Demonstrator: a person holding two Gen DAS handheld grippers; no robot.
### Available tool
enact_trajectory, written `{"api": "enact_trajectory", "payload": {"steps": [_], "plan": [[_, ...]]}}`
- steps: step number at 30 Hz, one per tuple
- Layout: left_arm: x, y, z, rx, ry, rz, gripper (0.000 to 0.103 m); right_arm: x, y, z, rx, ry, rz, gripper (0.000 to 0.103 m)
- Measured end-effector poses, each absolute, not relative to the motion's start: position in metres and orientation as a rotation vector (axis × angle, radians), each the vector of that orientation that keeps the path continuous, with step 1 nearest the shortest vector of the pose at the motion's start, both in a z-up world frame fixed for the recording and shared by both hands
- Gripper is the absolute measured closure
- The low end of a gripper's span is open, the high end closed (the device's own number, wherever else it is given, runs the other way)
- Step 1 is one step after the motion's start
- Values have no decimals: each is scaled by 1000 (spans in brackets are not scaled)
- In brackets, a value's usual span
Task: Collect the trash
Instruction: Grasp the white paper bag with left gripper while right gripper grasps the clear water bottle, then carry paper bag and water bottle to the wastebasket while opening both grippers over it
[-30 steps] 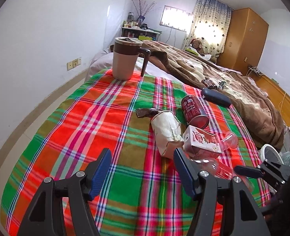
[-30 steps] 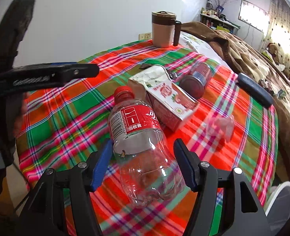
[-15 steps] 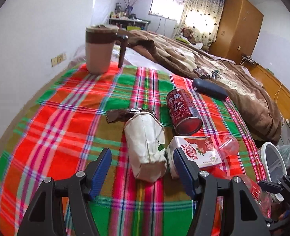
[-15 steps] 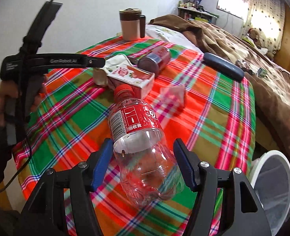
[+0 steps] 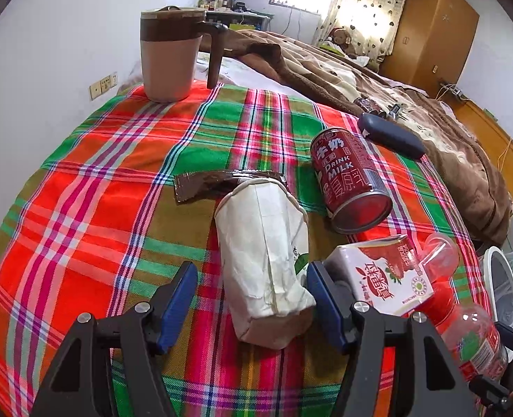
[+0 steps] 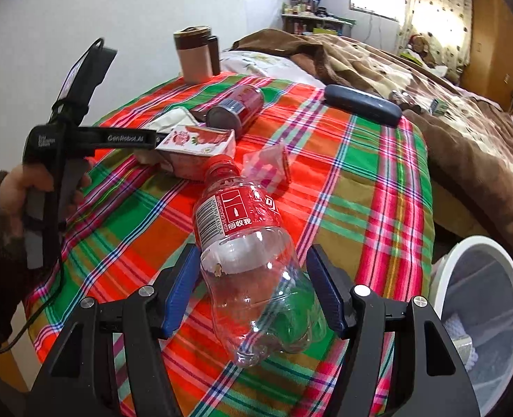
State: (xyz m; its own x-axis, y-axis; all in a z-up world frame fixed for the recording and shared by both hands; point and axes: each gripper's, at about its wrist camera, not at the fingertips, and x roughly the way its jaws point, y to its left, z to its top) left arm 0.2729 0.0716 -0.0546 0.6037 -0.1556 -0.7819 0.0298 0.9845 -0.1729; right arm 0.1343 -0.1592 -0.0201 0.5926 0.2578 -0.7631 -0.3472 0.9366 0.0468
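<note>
A crumpled white paper cup (image 5: 263,253) lies on the plaid cloth (image 5: 93,208), and my left gripper (image 5: 254,292) stands open astride its base. There is a gap at the left pad. A red milk can (image 5: 350,177), a red-and-white carton (image 5: 388,274), a clear plastic cup (image 5: 440,253) and a brown wrapper (image 5: 218,182) lie around it. My right gripper (image 6: 253,285) is shut on a clear plastic bottle (image 6: 246,243) with a red label and cap, held above the table's near right part. The bottle (image 5: 471,333) also shows at the lower right of the left wrist view.
A white bin (image 6: 482,312) with a liner stands on the floor off the table's right edge. A brown lidded mug (image 5: 173,52) stands at the far corner, and a dark blue case (image 5: 391,135) lies near the bed. The bed with its brown blanket (image 6: 447,111) borders the table.
My left gripper came forward and down until the paper cup lay between its fingers. My right gripper carried the bottle rightward, and more of the white bin came into view.
</note>
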Motion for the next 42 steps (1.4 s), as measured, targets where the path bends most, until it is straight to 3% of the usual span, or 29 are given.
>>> {"api": "enact_trajectory", "payload": {"steps": [7, 9, 18, 23, 26, 42], "plan": [[275, 70, -56, -140, 912, -98, 40, 132, -167, -21, -70, 863, 320, 38], [276, 69, -56, -135, 910, -100, 51, 132, -168, -22, -62, 862, 317, 38], [269, 63, -52, -108, 904, -96, 68, 130, -176, -23, -17, 858, 306, 38], [253, 63, -47, -117, 890, -94, 69, 129, -178, -23, 7, 854, 301, 39], [240, 62, -40, -124, 871, -108, 69, 127, -178, -22, 11, 847, 302, 45], [186, 55, -17, -157, 817, -154, 69, 139, -160, -23, -47, 921, 352, 41]]}}
